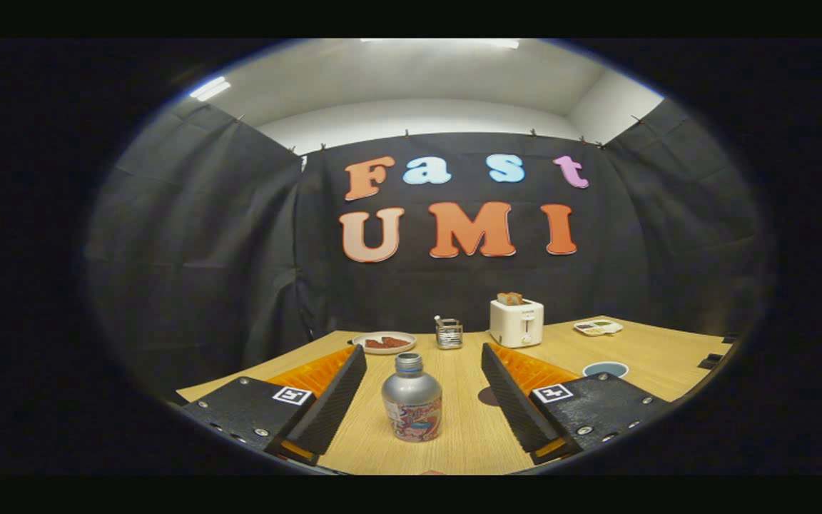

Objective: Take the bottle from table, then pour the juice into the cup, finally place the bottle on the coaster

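Note:
A small silver bottle (412,400) with a printed label and a screw cap stands upright on the wooden table (468,435), between my two fingers. My gripper (424,358) is open wide, with a gap on each side of the bottle and neither finger touching it. A blue-rimmed cup (605,369) sits beyond the right finger, seen from above. A dark round coaster (488,396) peeks out just beside the inner edge of the right finger, mostly hidden by it.
At the back of the table stand a white toaster (516,322) with bread in it, a small metal holder (449,333), a plate (384,343) with reddish food and a little tray (598,328) at the far right.

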The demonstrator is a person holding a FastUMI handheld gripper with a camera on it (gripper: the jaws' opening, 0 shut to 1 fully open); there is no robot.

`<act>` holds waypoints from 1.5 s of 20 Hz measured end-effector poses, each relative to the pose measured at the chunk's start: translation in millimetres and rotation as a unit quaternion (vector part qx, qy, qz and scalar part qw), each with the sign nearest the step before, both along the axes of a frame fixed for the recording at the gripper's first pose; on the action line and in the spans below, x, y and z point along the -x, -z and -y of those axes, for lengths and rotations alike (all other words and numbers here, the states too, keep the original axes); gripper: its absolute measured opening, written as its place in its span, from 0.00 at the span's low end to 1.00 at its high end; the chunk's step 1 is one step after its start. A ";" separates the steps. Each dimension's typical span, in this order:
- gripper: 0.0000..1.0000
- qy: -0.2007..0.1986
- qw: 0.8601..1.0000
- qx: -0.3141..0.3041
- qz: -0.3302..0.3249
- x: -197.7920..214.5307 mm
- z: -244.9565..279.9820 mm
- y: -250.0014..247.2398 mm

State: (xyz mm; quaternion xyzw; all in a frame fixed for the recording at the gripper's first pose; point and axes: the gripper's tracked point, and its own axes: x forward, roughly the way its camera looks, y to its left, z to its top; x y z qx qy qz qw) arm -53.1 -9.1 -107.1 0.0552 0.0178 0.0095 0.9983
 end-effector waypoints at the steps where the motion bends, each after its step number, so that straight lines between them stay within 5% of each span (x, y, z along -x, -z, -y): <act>1: 0.96 0.001 1.000 0.005 -0.016 -1.0 0.0 16.4; 19: 0.96 -0.023 0.988 0.034 -0.148 -32.7 -30.6 142.1; 30: 0.77 -0.030 0.988 0.029 -0.152 -36.0 -29.6 142.4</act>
